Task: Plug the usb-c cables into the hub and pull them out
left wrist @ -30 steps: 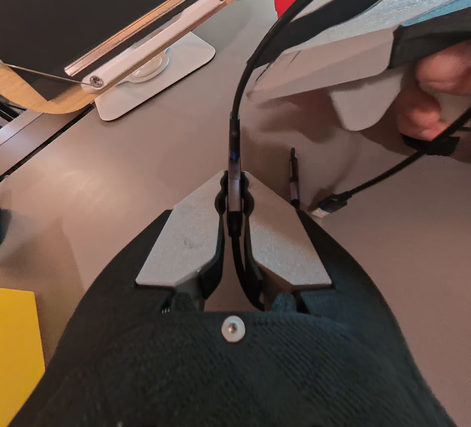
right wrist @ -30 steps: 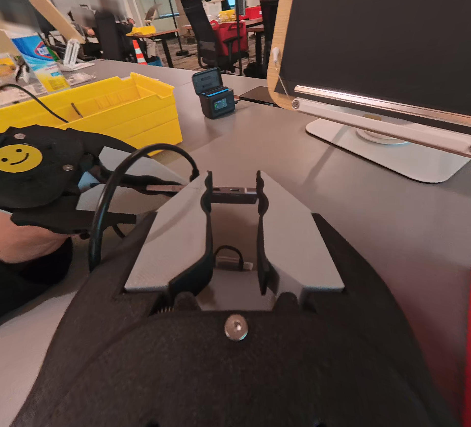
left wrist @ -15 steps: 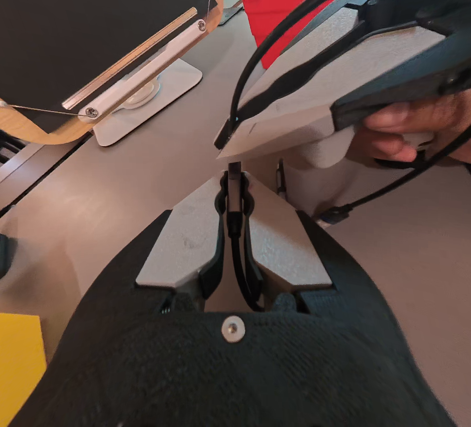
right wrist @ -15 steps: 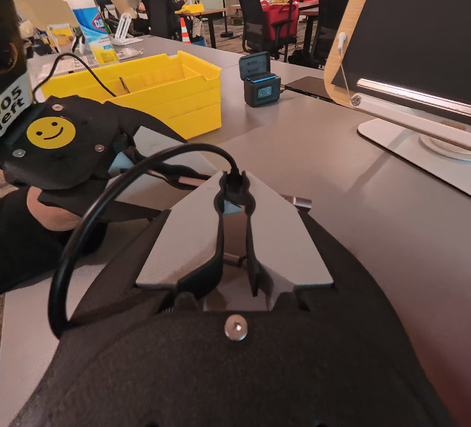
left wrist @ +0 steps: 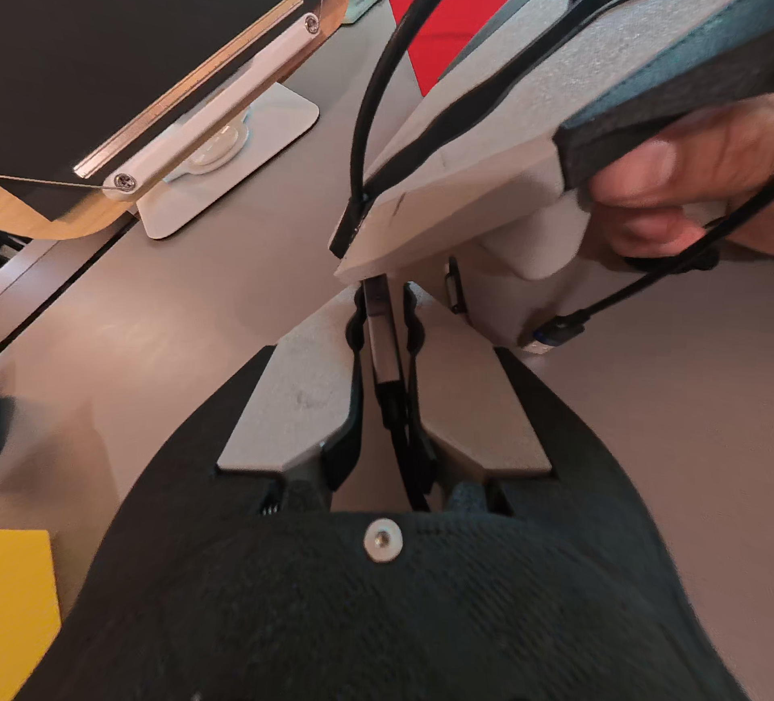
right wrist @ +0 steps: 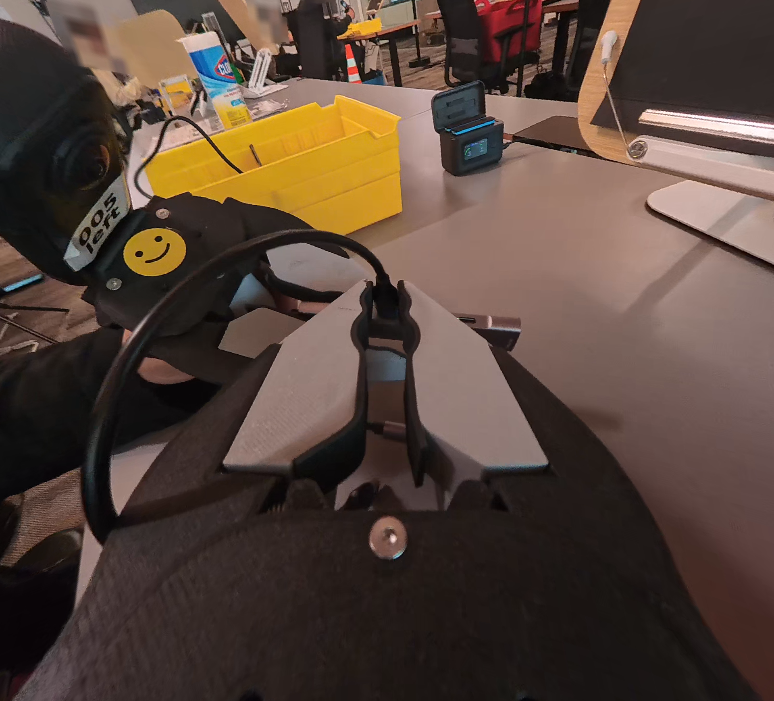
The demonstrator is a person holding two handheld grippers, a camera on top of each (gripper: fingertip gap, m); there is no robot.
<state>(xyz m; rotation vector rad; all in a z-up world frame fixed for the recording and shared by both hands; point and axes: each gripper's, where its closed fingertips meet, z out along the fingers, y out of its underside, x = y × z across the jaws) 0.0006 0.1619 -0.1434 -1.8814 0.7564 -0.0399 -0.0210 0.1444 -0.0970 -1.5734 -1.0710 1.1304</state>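
Left tool: jaws nearly closed, hub between them; left pad touching, slight gap on the right, so a firm clamp cannot be told. Hub is off the table, its far end under the right tool.

Right tool: clenched on black plug directly over the hub; cable loops back left.

Open table ahead and right; monitor stand far right, yellow bin behind.

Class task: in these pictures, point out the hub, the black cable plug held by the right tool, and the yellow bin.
hub [left wrist: 380,339]: left wrist view, its grey body.
black cable plug [right wrist: 385,299]: right wrist view, its moulded head.
yellow bin [right wrist: 335,195]: right wrist view, its front wall.
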